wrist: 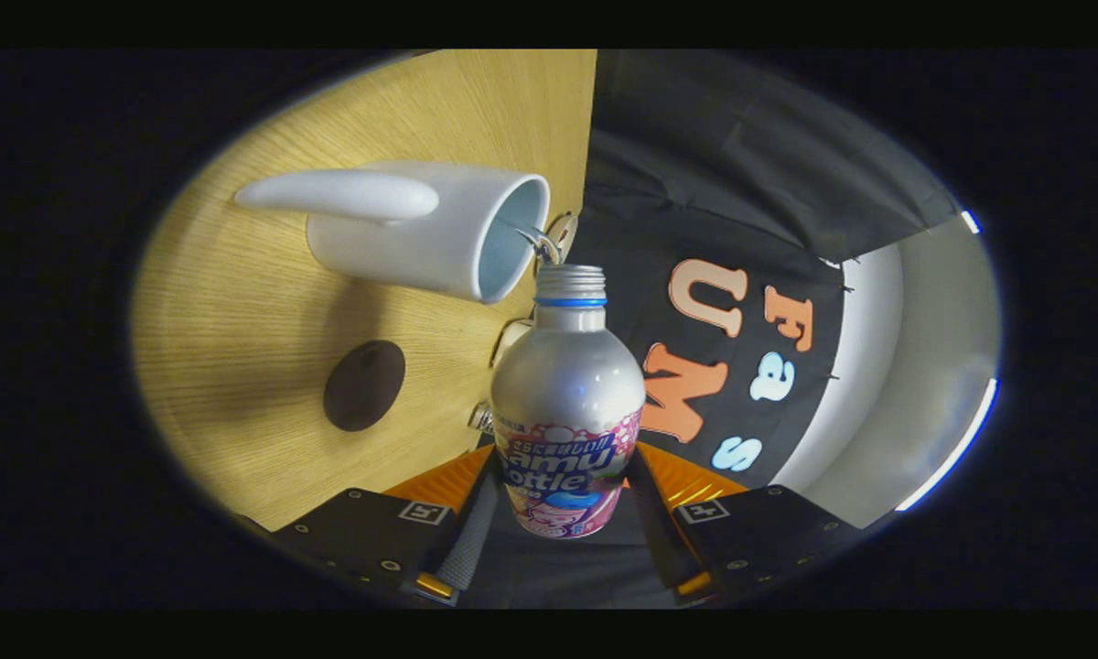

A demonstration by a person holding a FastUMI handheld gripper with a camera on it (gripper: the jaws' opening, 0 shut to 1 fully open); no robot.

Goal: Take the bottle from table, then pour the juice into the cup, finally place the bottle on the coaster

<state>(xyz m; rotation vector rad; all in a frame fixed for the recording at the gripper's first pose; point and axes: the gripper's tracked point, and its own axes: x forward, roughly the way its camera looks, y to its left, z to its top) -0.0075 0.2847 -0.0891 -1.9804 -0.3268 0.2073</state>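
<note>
The bottle [567, 403] hides the inner faces of the fingers [469, 535], so their contact is unclear. Small objects [558, 233] behind its mouth cannot be identified.

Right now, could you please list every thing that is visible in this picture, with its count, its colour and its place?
bottle: one, silver with a pink and blue label, uncapped, held between the fingers, mouth toward the cup.
cup: one, white with a handle, on the table just beyond the bottle's mouth, opening facing the bottle.
coaster: one, dark brown, round, flat on the table beside the bottle, nearer to the fingers than the cup.
table: one, light wood grain, under cup and coaster.
booth wall: one, black cloth, beyond the table's edge.
gripper: one, both fingers pressed on the bottle's lower sides.
</note>
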